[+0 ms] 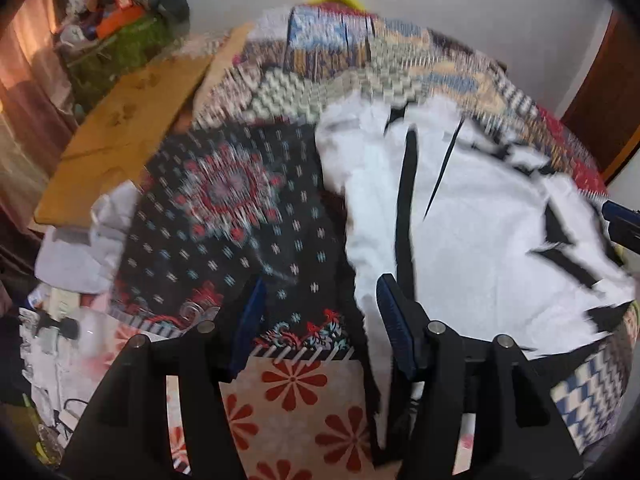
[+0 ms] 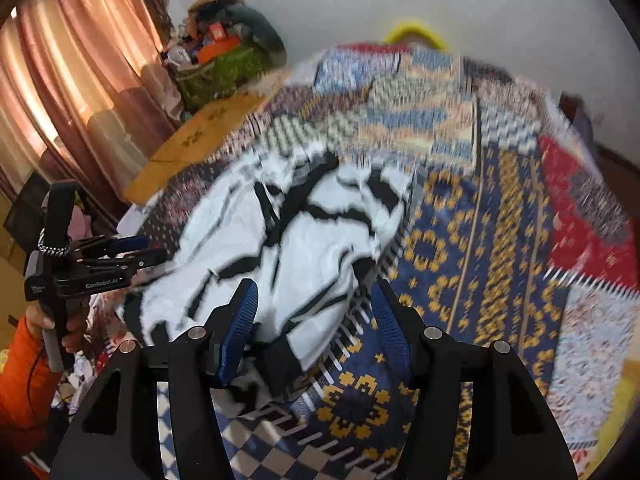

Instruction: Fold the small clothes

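The white garment (image 1: pixel 472 232) lies crumpled on the patterned bedspread (image 2: pixel 500 220), beside a dark printed cloth (image 1: pixel 224 216). Left gripper (image 1: pixel 320 320) and right gripper (image 2: pixel 316 316) hover over its near edges, fingers wide apart, holding nothing, likely lining up corner grabs.

White plain wall (image 2: pixel 340 12) at 12 o'clock. Pink-brown curtains (image 2: pixel 80 80) at 10 o'clock, backlit, warm glow through them. Patchwork bedspread (image 2: pixel 500 220) covered the bed, centre to 3 o'clock. Yellow-tan wooden board (image 1: pixel 124 136) at 9 o'clock, beside the bed. Green bag (image 2: pixel 224 72) piled with clutter at 11 o'clock, against the wall. Dark brown door frame (image 1: pixel 600 92) at 2 o'clock. Both views motion-blurred.
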A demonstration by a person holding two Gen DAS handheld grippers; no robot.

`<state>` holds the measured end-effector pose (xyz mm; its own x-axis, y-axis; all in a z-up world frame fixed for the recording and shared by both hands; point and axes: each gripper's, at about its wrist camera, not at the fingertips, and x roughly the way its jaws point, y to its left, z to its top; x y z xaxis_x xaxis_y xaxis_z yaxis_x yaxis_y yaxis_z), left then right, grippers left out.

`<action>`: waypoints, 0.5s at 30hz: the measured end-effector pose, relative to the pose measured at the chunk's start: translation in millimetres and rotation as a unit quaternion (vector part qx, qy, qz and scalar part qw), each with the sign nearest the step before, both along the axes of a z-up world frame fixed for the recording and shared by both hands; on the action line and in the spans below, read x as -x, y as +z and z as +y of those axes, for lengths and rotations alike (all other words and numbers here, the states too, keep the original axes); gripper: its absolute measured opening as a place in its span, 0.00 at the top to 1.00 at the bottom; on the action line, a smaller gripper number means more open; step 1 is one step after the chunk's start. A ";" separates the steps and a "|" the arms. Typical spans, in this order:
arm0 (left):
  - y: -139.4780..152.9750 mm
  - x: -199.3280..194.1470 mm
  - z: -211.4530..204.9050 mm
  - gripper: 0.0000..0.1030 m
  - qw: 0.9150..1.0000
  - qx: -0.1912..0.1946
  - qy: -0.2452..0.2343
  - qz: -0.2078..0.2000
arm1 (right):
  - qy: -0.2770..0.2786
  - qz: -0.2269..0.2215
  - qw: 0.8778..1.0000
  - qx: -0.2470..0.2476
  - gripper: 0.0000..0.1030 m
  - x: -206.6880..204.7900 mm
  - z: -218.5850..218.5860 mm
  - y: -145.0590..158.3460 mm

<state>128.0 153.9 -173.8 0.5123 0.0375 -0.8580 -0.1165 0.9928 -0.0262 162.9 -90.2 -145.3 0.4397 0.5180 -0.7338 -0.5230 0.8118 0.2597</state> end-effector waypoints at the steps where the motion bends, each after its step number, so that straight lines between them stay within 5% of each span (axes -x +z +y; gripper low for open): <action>1: 10.3 2.6 -0.2 0.44 1.000 0.000 0.001 -0.014 | -0.002 -0.010 1.000 -0.003 0.47 2.3 -0.1 5.8; 6: 83.0 25.1 -16.9 0.44 0.994 -0.004 -0.003 -0.108 | -0.006 -0.083 0.996 -0.040 0.47 27.9 -3.0 54.7; 15: 191.0 95.3 -65.2 0.44 0.959 -0.019 -0.034 -0.281 | -0.013 -0.209 0.972 -0.103 0.47 93.1 -5.5 133.8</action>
<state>32.7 88.7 17.2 0.8959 0.0126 -0.4440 -0.0289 0.9991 -0.0298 69.8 -95.7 -11.6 0.6916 0.6198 -0.3708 -0.5982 0.7793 0.1868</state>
